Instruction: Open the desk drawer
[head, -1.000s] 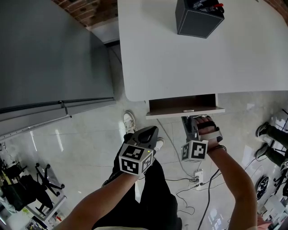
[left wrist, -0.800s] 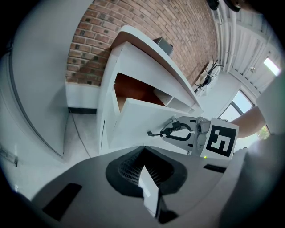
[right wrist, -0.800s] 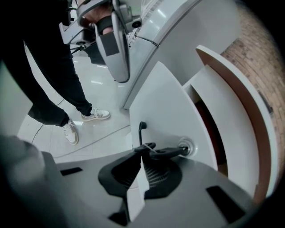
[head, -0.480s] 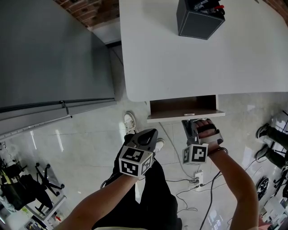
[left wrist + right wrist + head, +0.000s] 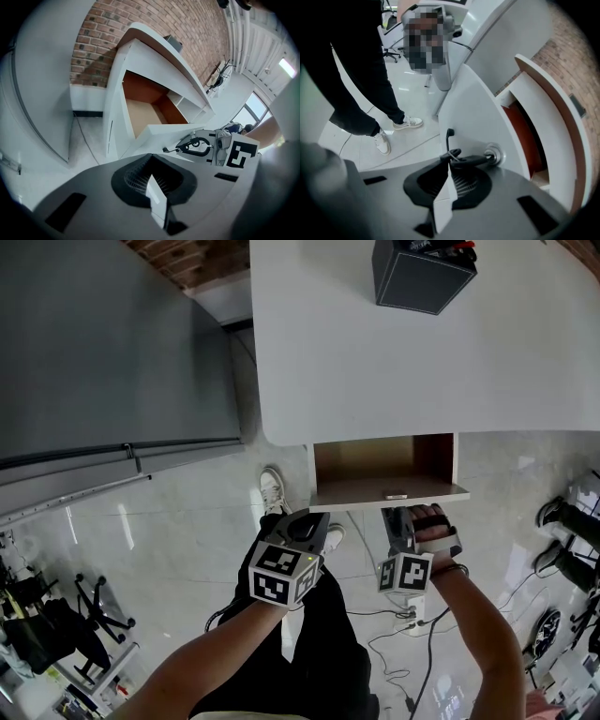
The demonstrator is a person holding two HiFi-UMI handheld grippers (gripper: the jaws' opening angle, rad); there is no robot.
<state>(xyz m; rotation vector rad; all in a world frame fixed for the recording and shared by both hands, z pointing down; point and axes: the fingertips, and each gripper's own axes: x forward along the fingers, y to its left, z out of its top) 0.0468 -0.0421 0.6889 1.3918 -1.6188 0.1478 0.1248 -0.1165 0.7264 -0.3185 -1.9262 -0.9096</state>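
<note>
Drawer [image 5: 386, 491], frame centre, half out. Our right gripper [image 5: 449, 164] clamps its key [image 5: 474, 161]; we should pull straight. Left gripper [image 5: 151, 182] closed, empty.

White desk [image 5: 394, 362], brown drawer [image 5: 375, 457] inside, seemingly black key [image 5: 471, 161]

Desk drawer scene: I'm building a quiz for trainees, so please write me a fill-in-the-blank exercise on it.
1. The drawer under the white desk stands partly ____.
2. The right gripper is shut on a ____ stuck in the drawer's lock.
3. The left gripper is shut and holds ____.
Missing words: open; key; nothing.
</note>
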